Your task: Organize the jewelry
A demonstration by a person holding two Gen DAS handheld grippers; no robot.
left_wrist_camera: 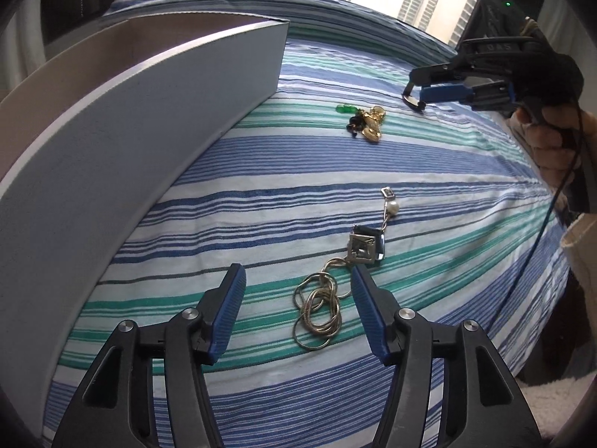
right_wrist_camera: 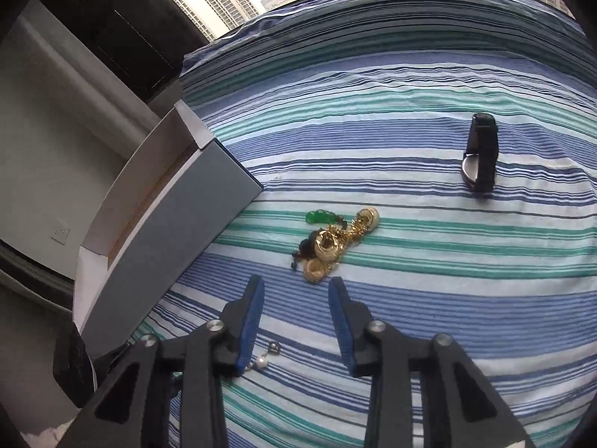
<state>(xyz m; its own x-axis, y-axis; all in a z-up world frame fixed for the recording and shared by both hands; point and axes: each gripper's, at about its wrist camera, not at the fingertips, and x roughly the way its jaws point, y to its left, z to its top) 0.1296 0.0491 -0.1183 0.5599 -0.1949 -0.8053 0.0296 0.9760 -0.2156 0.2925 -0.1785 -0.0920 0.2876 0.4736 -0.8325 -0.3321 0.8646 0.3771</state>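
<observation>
While both jaws stand open and empty, the silver chain (left_wrist_camera: pixel 317 308) lies between the left gripper (left_wrist_camera: pixel 298 287) jaws.

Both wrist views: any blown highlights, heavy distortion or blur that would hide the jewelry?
Left wrist: window blown white, box wall bowed by the fisheye, silver chain sharp. Right wrist: sky overexposed too, stripes curve strongly, gold pile crisp with mild glare, watch dark but readable.

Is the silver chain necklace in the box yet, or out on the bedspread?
Out. The silver chain necklace lies coiled on the striped bedspread, beside the box, between the open left gripper's fingers, untouched.
</observation>
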